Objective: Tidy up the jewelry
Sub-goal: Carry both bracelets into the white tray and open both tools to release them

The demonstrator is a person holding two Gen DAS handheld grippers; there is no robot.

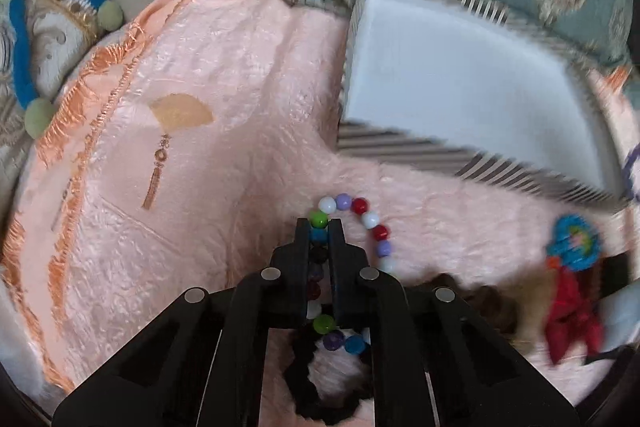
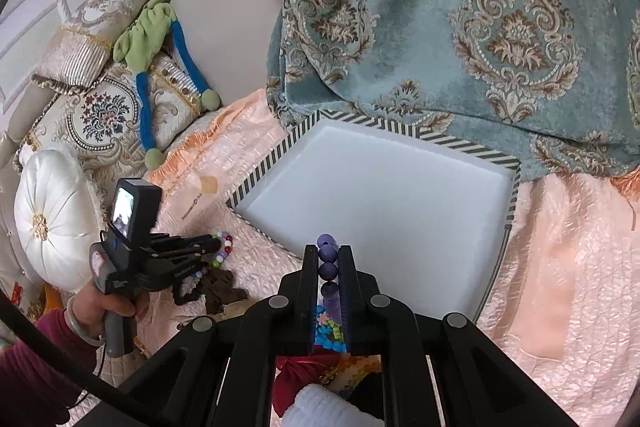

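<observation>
Bead bracelet (image 1: 362,223) of mixed colours lies on pink blanket (image 1: 208,155), just short of striped tray (image 1: 460,83); left tool (image 1: 319,227) is pinched closed on its beads. Right tool (image 2: 327,253), fingers nearly together, grips purple beads (image 2: 328,269) over the tray's near edge. Black scrunchie (image 1: 304,391) lies below the left tool.
</observation>
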